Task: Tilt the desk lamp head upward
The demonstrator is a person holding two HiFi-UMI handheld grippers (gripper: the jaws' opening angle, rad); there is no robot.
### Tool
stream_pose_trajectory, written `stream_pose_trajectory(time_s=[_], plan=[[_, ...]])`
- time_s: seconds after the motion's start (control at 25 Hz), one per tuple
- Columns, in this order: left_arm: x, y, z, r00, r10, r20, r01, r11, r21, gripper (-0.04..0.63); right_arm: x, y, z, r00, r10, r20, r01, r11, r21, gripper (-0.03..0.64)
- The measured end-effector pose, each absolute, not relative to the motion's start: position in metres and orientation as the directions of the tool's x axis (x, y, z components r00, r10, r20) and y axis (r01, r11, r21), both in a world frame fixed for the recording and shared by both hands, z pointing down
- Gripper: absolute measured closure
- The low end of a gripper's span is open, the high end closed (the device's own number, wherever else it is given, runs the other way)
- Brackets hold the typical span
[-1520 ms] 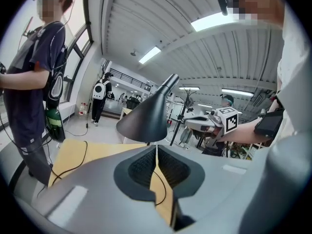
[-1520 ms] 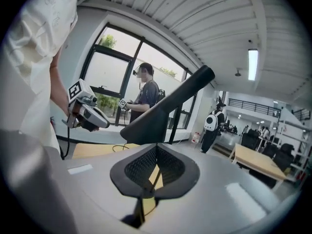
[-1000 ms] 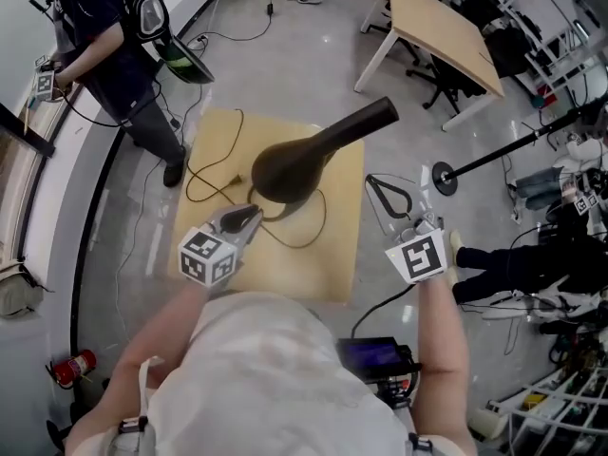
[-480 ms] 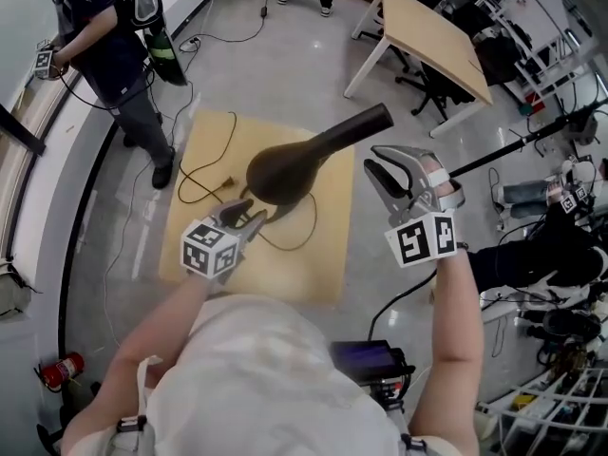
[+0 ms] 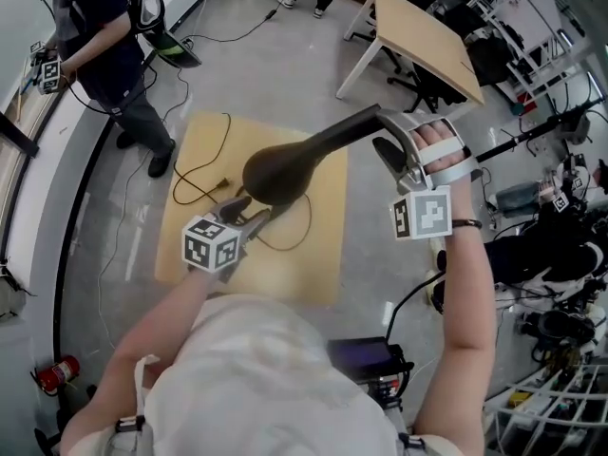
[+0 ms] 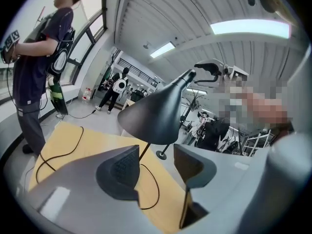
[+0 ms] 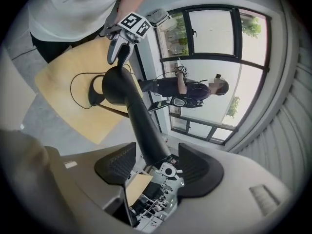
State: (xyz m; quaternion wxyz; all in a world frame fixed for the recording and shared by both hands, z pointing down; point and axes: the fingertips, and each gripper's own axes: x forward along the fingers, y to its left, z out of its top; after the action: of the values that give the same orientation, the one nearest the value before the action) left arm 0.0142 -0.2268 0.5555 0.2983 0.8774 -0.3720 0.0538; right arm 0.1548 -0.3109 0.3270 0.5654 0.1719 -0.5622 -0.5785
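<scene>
A black desk lamp stands on a small wooden table (image 5: 190, 245). Its wide cone head (image 5: 275, 172) narrows into a long neck (image 5: 347, 131) that rises to the right. My left gripper (image 5: 249, 213) sits just below the head, and its jaws have just been opening. In the left gripper view the thin stem (image 6: 143, 153) runs between the open left gripper (image 6: 156, 162) under the shade (image 6: 155, 112), close to one pad. My right gripper (image 5: 397, 148) is raised at the neck's tip. Its jaws have also just been opening, and the neck (image 7: 145, 130) passes between them with gaps on both sides of the right gripper (image 7: 156, 162).
A black cable (image 5: 202, 172) loops over the table. A person (image 5: 104, 46) stands at the far left by the window wall. A second wooden table (image 5: 423, 36) is behind on the right, with stands and gear further right. A fire extinguisher (image 5: 59, 372) lies at the lower left.
My right gripper rose, rolled over and went from shut beside the table to open around the lamp neck's tip. The left jaws spread apart at the stem. The left hand barely shifted.
</scene>
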Motion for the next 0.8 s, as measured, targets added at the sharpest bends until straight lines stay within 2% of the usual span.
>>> stream_pose_trajectory(time_s=[0.16, 0.32, 0.64, 0.8], plan=[[0.01, -0.23, 0.558, 0.722, -0.621, 0.307, -0.675, -0.532, 0.511, 0.36, 0.147, -0.319, 0.334, -0.26, -0.86, 0.44, 0.533, 0.252, 0.808, 0.282], [0.013, -0.234, 0.553, 0.725, -0.625, 0.289, -0.667, -0.532, 0.522, 0.357, 0.148, -0.331, 0.345, -0.213, -0.867, 0.45, 0.599, 0.248, 0.761, 0.262], [0.014, -0.239, 0.551, 0.711, -0.642, 0.287, -0.676, -0.512, 0.53, 0.357, 0.156, -0.34, 0.358, -0.184, -0.873, 0.451, 0.594, 0.267, 0.759, 0.311], [0.011, -0.238, 0.553, 0.697, -0.652, 0.298, -0.692, -0.502, 0.519, 0.359, 0.145, -0.342, 0.354, -0.202, -0.885, 0.418, 0.586, 0.233, 0.776, 0.347]])
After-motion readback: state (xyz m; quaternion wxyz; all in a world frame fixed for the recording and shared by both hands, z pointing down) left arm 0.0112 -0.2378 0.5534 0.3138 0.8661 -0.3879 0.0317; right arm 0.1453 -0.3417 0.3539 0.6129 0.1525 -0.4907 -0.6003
